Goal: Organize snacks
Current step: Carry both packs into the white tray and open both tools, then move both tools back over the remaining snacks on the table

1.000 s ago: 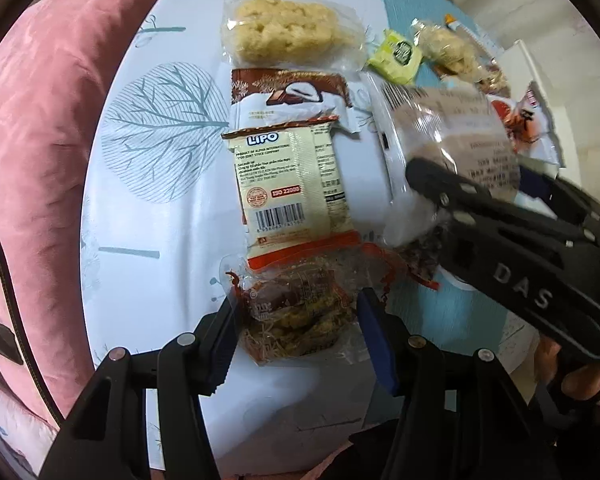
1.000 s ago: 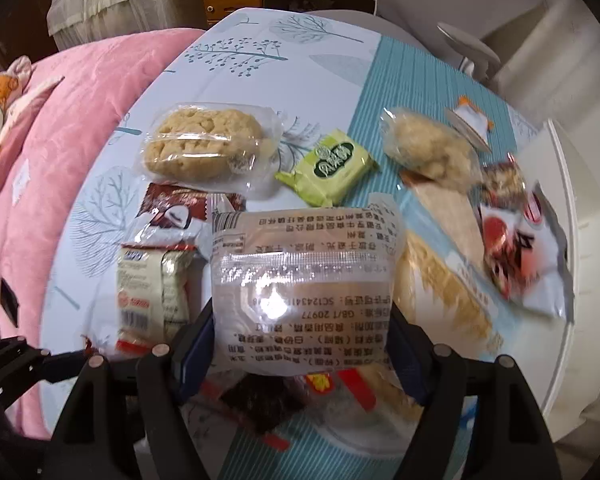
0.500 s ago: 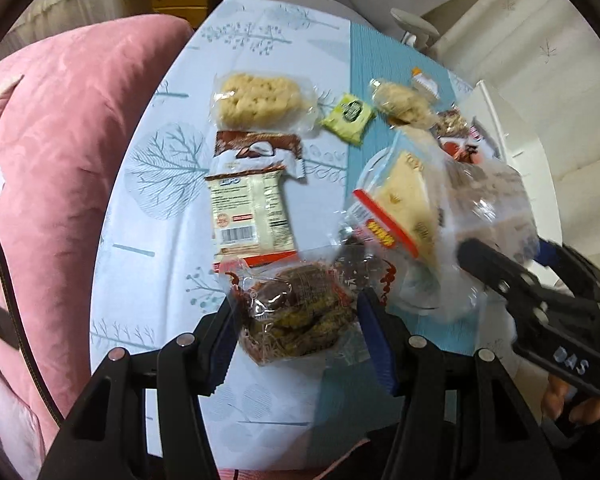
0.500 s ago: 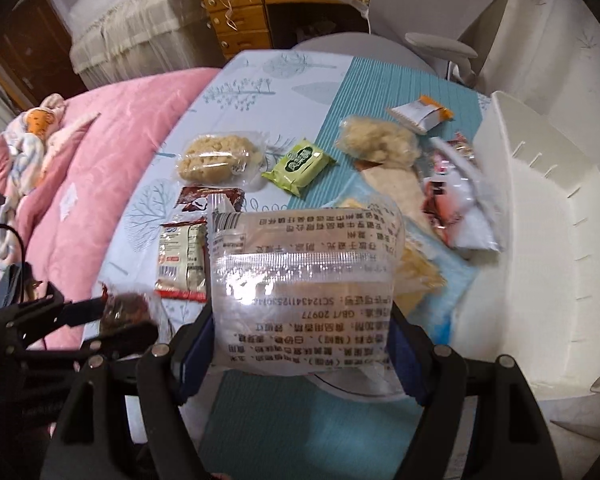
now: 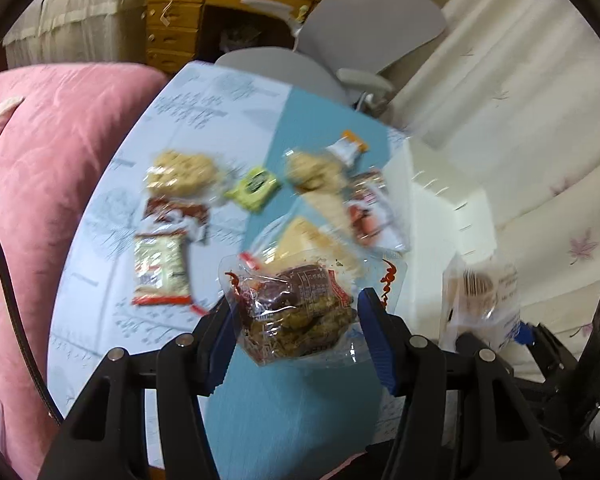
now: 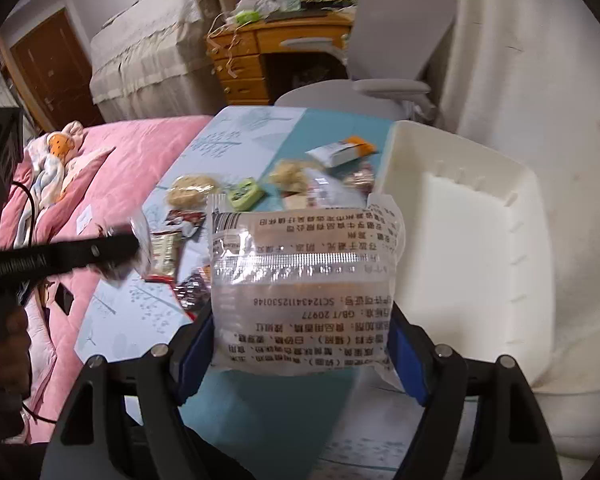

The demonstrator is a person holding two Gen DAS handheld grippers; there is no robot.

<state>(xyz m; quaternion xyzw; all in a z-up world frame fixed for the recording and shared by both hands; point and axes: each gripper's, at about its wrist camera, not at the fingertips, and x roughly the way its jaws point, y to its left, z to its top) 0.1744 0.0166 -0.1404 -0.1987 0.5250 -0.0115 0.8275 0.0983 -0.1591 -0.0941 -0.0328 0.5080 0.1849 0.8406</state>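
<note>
My left gripper [image 5: 296, 320] is clamped on a clear packet of dark snack pieces [image 5: 296, 312], its blue pads [image 5: 374, 332] pressing both sides, and the packet hangs above the table [image 5: 172, 120] rather than lying on it. My right gripper [image 6: 302, 336] is clamped just as firmly on a wide clear packet with printed text [image 6: 304, 288] (the print reads upside down to me), held up in front of the white bin [image 6: 476, 240] that stands at the table's right edge. On the table lie the other snacks: a pale puffed cake in clear wrap [image 5: 180, 172], a small green packet [image 5: 254, 186], a brown-and-white wrapper [image 5: 172, 216] touching a cream biscuit pack [image 5: 160, 268], and an orange-tipped sachet [image 5: 346, 150]. The heap beside the bin is motion-blurred, so I can't sort its packets apart. A pink quilt [image 5: 48, 168] borders the table on the left.
</note>
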